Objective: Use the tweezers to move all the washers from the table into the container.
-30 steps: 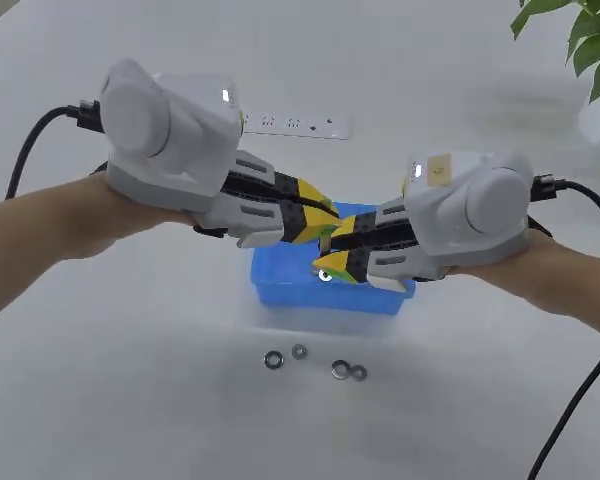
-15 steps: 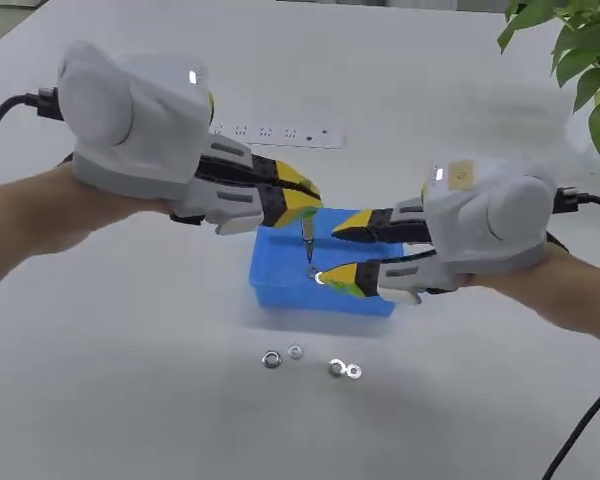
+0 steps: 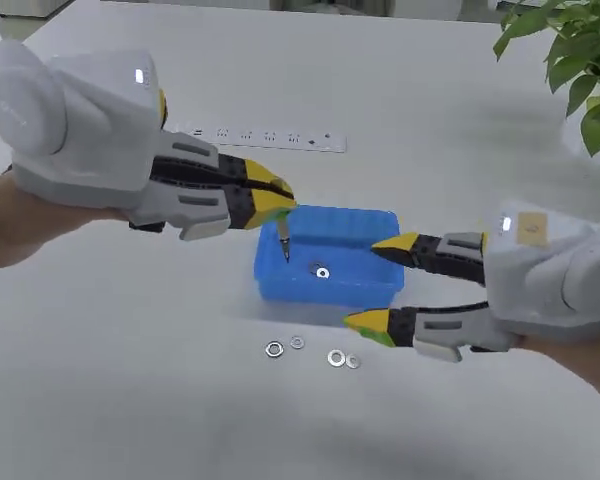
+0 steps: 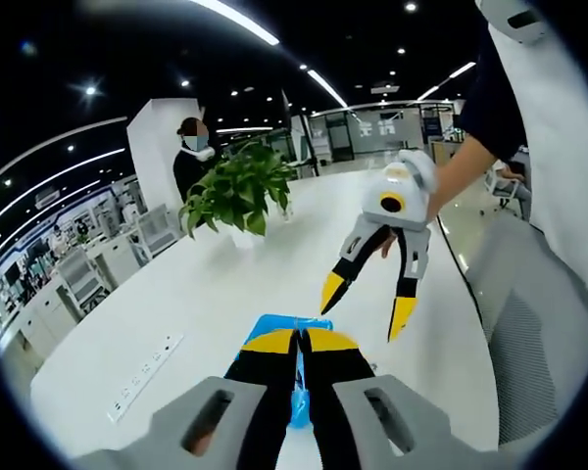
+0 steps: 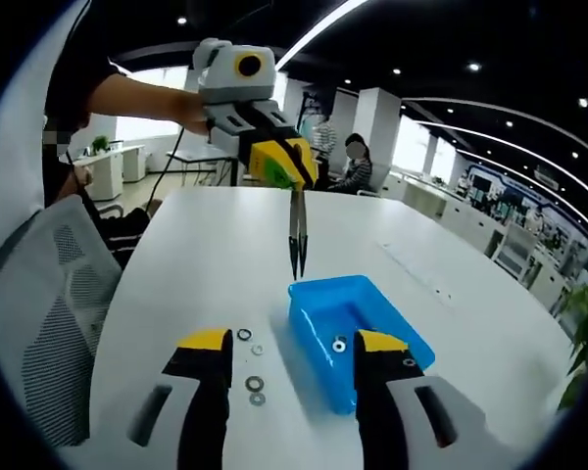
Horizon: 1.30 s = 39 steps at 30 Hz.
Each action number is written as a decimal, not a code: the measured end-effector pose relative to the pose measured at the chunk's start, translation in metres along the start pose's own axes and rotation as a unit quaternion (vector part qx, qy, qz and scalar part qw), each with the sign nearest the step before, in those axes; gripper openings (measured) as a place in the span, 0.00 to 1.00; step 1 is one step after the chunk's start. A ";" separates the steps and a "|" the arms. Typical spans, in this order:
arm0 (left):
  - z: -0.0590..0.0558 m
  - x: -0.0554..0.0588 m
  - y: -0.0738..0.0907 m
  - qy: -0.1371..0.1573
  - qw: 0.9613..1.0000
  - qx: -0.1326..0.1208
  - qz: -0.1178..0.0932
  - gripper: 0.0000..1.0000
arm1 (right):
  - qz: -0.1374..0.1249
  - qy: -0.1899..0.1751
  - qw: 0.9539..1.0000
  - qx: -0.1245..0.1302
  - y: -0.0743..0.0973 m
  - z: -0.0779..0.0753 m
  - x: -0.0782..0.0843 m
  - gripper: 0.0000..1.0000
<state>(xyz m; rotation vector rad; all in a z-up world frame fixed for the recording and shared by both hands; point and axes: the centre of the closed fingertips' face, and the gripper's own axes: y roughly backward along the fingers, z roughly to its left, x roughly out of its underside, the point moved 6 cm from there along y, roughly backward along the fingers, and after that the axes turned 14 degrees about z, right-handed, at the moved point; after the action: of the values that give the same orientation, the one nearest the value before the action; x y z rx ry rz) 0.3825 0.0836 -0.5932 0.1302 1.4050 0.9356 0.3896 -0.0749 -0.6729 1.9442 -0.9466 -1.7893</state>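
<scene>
Four washers (image 3: 273, 349) lie on the table (image 3: 130, 400) just beside the right gripper's (image 3: 372, 282) spread, empty jaws. Beyond, the left gripper's (image 3: 270, 200) jaws pinch the tweezers (image 3: 283, 240) above the container (image 3: 325, 292), which holds one washer (image 3: 322, 272). The next step is probably another pickup, which calls for lowering the tips precisely.

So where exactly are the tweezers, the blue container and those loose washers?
tweezers (image 5: 297, 233), right gripper view, middle of the thin metal shaft.
container (image 3: 310, 292), head view, its blue front wall.
washers (image 3: 273, 349), head view, the leftmost of the four loose ones.
</scene>
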 end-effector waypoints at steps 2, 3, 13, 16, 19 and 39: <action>-0.007 0.004 0.004 0.005 1.000 -0.004 -0.002 0.06 | 0.002 -0.012 1.000 0.004 0.003 0.007 0.006 0.58; -0.010 0.006 0.005 0.008 1.000 -0.005 -0.002 0.06 | 0.005 -0.019 1.000 0.003 0.004 0.012 0.010 0.61; -0.037 0.035 0.013 0.050 0.998 -0.022 -0.012 0.06 | 0.026 -0.042 0.999 -0.021 0.002 0.056 0.029 0.86; -0.042 0.044 0.009 0.057 0.998 -0.021 -0.005 0.06 | 0.034 -0.042 0.998 -0.033 -0.003 0.067 0.031 0.89; -0.048 0.053 0.005 0.066 0.998 -0.017 0.005 0.06 | 0.040 -0.038 0.998 -0.040 -0.007 0.071 0.034 0.94; -0.050 0.065 -0.024 0.074 0.997 0.006 0.001 0.06 | 0.010 -0.122 0.992 -0.042 -0.014 0.061 0.044 1.00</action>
<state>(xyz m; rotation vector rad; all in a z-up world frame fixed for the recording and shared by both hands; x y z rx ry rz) 0.3424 0.0865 -0.6690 0.0717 1.5474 0.9535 0.3330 -0.0821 -0.7243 1.6872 -0.9445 -2.0556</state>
